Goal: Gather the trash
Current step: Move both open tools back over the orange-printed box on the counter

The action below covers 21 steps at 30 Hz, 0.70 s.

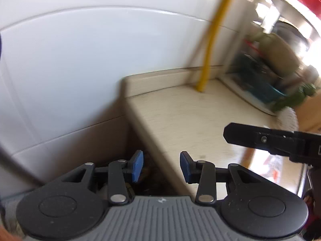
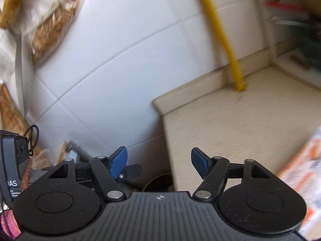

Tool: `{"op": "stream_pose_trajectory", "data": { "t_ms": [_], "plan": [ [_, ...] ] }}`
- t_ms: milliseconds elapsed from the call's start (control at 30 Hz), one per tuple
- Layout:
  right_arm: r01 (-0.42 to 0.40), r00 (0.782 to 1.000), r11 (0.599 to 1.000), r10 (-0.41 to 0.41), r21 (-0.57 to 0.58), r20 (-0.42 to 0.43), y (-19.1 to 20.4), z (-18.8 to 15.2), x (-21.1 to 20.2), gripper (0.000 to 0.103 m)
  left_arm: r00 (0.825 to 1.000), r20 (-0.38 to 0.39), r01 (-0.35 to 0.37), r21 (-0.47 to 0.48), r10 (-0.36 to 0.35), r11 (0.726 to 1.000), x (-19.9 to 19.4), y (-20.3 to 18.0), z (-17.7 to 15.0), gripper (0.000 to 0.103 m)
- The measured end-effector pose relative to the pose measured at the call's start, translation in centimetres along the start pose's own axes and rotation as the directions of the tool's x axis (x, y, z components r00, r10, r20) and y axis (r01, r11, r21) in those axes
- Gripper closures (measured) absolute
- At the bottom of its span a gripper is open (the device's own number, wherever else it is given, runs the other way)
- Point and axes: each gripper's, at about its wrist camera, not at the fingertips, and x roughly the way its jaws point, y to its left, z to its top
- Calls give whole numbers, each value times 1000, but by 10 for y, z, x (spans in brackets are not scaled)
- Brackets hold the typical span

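Both views are motion-blurred. The left gripper [image 1: 161, 165] has its blue pads [image 1: 137, 165] spread apart with nothing between them; it hangs over the end edge of a beige counter [image 1: 190, 116], one pad past the edge above a dark gap beside the white tiled wall [image 1: 80, 50], the other over the countertop. The right gripper [image 2: 159, 163] is likewise spread wide and holds nothing, its left pad [image 2: 118, 163] over the gap below the counter's [image 2: 240, 120] end, its right pad over the countertop.

No piece of trash can be made out for certain between or just ahead of either pair of fingers. The nearest candidate is a white and orange printed package [image 2: 305, 160] lying on the counter at the right gripper's right, beside its right finger and apart from it; in the left view the same blur of orange and white [image 1: 274, 166] shows beyond the left gripper's right finger, under a black finger of the right gripper [image 1: 260, 138] that reaches in from the right edge.

A yellow pipe [image 1: 208, 40] runs up from the back of the counter against the wall, well ahead of both grippers. Farther right along the counter stands a blurred clutter of green and teal things [image 1: 266, 80]. In the right view, bags of brown food [image 2: 54, 26] hang at the upper left, and a round dark opening [image 2: 158, 183] shows below the counter's end, between the fingers' bases
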Motion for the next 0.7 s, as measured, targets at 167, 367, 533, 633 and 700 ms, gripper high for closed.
{"op": "stream_pose_trajectory", "data": {
  "t_ms": [167, 367, 533, 633, 700],
  "plan": [
    [143, 983, 988, -149, 62, 106, -54, 11, -65, 26, 993, -24, 116, 130, -114, 985, 17, -69, 13, 68],
    [297, 934, 943, -320, 152, 160, -117, 4, -122, 25, 975, -97, 218, 253, -200, 942, 40, -148, 22, 67],
    [400, 891, 898, -428, 185, 151, -170, 0, -147, 23, 948, -197, 300, 285, -251, 910, 61, -199, 35, 67],
    [428, 877, 879, -460, 211, 137, -204, -1, -157, 23, 936, -245, 322, 295, -254, 900, 80, -222, 51, 65],
    [439, 874, 871, -471, 223, 120, -225, -1, -158, 23, 940, -268, 297, 331, -212, 896, 94, -238, 60, 63]
  ]
}}
